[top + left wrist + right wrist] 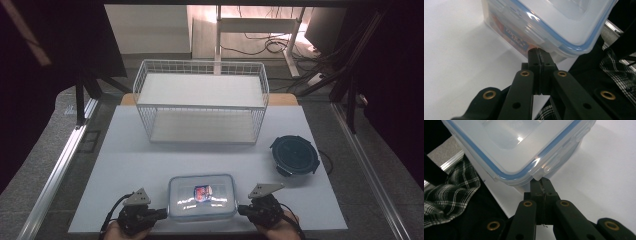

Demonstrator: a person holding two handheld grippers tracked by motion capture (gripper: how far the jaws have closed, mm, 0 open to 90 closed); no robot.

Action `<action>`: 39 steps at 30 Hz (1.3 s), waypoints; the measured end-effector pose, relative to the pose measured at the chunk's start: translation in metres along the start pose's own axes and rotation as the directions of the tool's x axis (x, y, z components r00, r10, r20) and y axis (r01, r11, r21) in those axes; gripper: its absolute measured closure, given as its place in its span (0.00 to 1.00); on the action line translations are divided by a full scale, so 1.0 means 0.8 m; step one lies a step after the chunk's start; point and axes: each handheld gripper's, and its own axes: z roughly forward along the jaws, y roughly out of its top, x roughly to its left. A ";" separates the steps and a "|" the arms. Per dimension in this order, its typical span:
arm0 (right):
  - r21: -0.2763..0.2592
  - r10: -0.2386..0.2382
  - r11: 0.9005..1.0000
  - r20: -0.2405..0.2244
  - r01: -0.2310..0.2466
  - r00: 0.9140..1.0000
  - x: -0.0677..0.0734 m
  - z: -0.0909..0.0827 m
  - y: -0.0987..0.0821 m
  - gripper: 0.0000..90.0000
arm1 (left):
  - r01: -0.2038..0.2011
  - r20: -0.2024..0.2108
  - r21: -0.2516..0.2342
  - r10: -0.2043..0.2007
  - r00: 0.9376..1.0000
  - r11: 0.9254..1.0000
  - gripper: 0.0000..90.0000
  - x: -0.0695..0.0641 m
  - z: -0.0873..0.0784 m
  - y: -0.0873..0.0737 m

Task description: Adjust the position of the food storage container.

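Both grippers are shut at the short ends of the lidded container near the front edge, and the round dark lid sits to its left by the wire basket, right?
Not quite. In the high view the round dark lid lies to the right of the container, not its left. The rest holds: left gripper and right gripper are shut at its ends, the wire basket behind.

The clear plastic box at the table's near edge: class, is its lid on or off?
On. The blue-edged lid covers the box, with side flaps folded down.
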 end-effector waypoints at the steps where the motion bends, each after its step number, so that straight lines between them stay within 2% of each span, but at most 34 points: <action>1: -0.008 0.012 1.000 0.003 -0.011 1.000 -0.006 0.000 0.002 1.00 | 0.010 -0.010 -0.008 -0.010 1.000 1.000 1.00 0.003 0.004 0.005; 3: -0.012 0.011 1.000 0.011 -0.011 1.000 -0.008 0.001 0.003 1.00 | 0.012 -0.019 -0.011 -0.012 1.000 1.000 1.00 0.005 0.007 0.009; 5: -0.018 0.013 1.000 0.043 -0.012 0.999 -0.014 0.002 0.007 1.00 | 0.008 -0.029 -0.014 -0.008 1.000 1.000 1.00 0.008 0.012 0.015; 7: -0.027 0.024 0.999 0.043 -0.023 0.999 -0.020 0.003 0.009 1.00 | 0.006 -0.055 -0.020 -0.007 0.998 1.000 1.00 0.016 0.019 0.025; 14: -0.028 0.015 1.000 0.053 -0.014 0.998 -0.024 0.009 0.015 1.00 | 0.022 -0.059 -0.022 -0.024 0.998 1.000 1.00 0.031 0.025 0.031; 15: -0.029 0.010 1.000 0.050 -0.008 0.999 -0.025 0.009 0.015 1.00 | 0.019 -0.068 -0.022 -0.020 0.997 1.000 1.00 0.031 0.022 0.030; 17: -0.032 -0.002 0.999 0.052 0.004 0.999 -0.026 0.004 0.013 0.99 | 0.006 -0.107 -0.033 -0.010 0.994 0.999 0.93 0.030 0.014 0.029; 18: -0.037 -0.023 0.999 0.053 0.025 0.998 -0.029 -0.004 0.010 0.94 | 0.002 -0.115 -0.034 -0.006 0.993 0.999 0.79 0.031 0.010 0.028; 19: -0.044 -0.028 0.999 0.057 0.030 0.998 -0.031 -0.007 0.007 0.88 | -0.011 -0.133 -0.034 0.007 0.991 0.999 0.71 0.031 0.002 0.024; 20: -0.044 -0.028 0.999 0.057 0.030 0.998 -0.031 -0.007 0.007 0.88 | -0.011 -0.133 -0.034 0.007 0.991 0.999 0.63 0.031 0.002 0.024; 21: -0.063 -0.033 0.997 0.070 0.037 0.997 -0.037 -0.013 0.000 0.74 | -0.034 -0.147 -0.036 0.028 0.989 0.999 0.55 0.029 -0.004 0.019; 22: -0.063 -0.033 0.997 0.070 0.037 0.997 -0.037 -0.013 0.000 0.74 | -0.034 -0.147 -0.036 0.028 0.989 0.999 0.47 0.029 -0.004 0.019; 23: -0.085 -0.025 0.996 0.087 0.032 0.996 -0.043 -0.016 -0.006 0.60 | -0.072 -0.169 -0.036 0.065 0.983 0.997 0.41 0.024 -0.007 0.014; 24: -0.085 -0.025 0.996 0.087 0.032 0.996 -0.043 -0.016 -0.006 0.60 | -0.072 -0.169 -0.036 0.065 0.983 0.997 0.35 0.024 -0.007 0.014; 25: -0.110 -0.008 0.994 0.087 0.018 0.996 -0.048 -0.019 -0.009 0.45 | -0.101 -0.178 -0.038 0.092 0.980 0.994 0.31 0.021 -0.008 0.009; 26: -0.124 -0.005 0.992 0.084 0.015 0.996 -0.050 -0.020 -0.009 0.37 | -0.110 -0.183 -0.042 0.100 0.978 0.993 0.26 0.020 -0.008 0.007; 27: -0.124 -0.005 0.992 0.084 0.015 0.996 -0.050 -0.020 -0.009 0.37 | -0.110 -0.183 -0.042 0.100 0.978 0.993 0.20 0.020 -0.008 0.007; 28: -0.137 -0.008 0.990 0.085 0.020 0.996 -0.051 -0.021 -0.010 0.30 | -0.116 -0.192 -0.039 0.107 0.976 0.992 0.20 0.019 -0.007 0.005; 29: -0.156 -0.021 0.987 0.085 0.034 0.996 -0.054 -0.019 -0.011 0.17 | -0.123 -0.196 -0.030 0.115 0.974 0.992 0.13 0.019 -0.007 0.004; 30: -0.156 -0.021 0.987 0.085 0.034 0.996 -0.054 -0.019 -0.011 0.17 | -0.126 -0.194 -0.023 0.120 0.974 0.992 0.13 0.019 -0.006 0.003; 31: -0.150 -0.017 0.988 0.099 0.032 0.995 -0.054 -0.015 -0.013 0.09 | -0.126 -0.191 -0.016 0.121 0.974 0.992 0.09 0.021 -0.004 0.001; 32: -0.137 -0.024 0.990 0.106 0.039 0.994 -0.055 -0.013 -0.015 0.06 | -0.126 -0.191 -0.016 0.121 0.974 0.992 0.09 0.021 -0.004 0.001; 35: -0.115 -0.028 0.993 0.107 0.041 0.994 -0.055 -0.009 -0.017 0.03 | -0.113 -0.179 -0.021 0.108 0.978 0.993 0.06 0.025 -0.001 -0.001; 39: -0.126 -0.022 0.991 0.101 0.035 0.995 -0.056 -0.010 -0.017 0.02 | -0.117 -0.177 -0.046 0.107 0.978 0.992 0.05 0.027 -0.001 -0.003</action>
